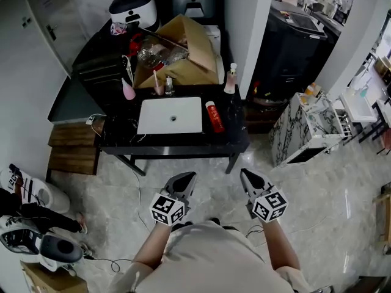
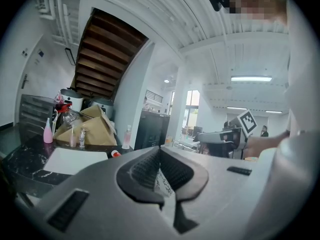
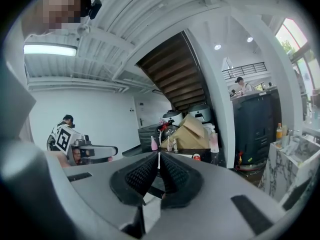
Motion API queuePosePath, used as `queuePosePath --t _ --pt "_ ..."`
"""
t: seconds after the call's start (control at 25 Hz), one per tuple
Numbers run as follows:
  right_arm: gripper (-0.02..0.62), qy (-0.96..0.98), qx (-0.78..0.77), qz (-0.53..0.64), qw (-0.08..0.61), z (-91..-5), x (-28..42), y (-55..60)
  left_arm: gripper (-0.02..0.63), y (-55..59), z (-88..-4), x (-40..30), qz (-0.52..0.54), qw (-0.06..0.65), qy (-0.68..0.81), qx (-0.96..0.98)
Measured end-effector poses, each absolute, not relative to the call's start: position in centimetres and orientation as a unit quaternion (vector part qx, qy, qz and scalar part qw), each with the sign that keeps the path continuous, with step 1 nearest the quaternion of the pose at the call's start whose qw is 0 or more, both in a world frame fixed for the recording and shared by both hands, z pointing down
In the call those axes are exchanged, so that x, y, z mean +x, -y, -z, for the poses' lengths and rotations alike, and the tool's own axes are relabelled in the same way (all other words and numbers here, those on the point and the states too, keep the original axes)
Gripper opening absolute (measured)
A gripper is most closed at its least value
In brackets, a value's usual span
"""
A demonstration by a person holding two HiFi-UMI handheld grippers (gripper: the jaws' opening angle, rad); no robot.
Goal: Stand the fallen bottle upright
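Note:
A red bottle (image 1: 214,116) lies on its side on the black table (image 1: 177,142), just right of a white rectangular tray (image 1: 171,115). Its capped end peeks over the jaws in the left gripper view (image 2: 115,154) and in the right gripper view (image 3: 196,157). My left gripper (image 1: 189,176) and right gripper (image 1: 245,173) hover side by side over the floor, short of the table's front edge and well apart from the bottle. Both point toward the table. The left gripper (image 2: 160,149) is shut with nothing in it, and so is the right gripper (image 3: 159,154).
On the table's back half stand a cardboard box (image 1: 183,57), a pink bottle (image 1: 128,90), a pump bottle (image 1: 230,79) and small bottles (image 1: 164,85). A rice cooker (image 1: 133,8) sits behind. A marble-patterned cabinet (image 1: 302,130) stands right, wooden steps (image 1: 70,145) left.

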State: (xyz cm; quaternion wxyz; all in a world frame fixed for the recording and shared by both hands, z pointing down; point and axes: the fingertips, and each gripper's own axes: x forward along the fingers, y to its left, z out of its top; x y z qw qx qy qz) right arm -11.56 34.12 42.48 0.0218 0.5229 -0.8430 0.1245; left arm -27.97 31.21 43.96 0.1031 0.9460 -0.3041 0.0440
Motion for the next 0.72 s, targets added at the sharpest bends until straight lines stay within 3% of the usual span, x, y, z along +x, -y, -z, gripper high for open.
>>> queuePosePath --t 0.44,0.72 --pt "0.035 0.846 0.516 -0.134 0.018 -43.2 -8.6 -33.1 0.014 -30.9 -44.1 -26.0 -0.046 0.101 0.322 0.94" --pt "0.035 0.854 0.503 -0.134 0.023 -44.2 -7.7 -32.4 0.066 -31.0 -44.9 -25.1 -0.046 0.098 0.329 0.938"
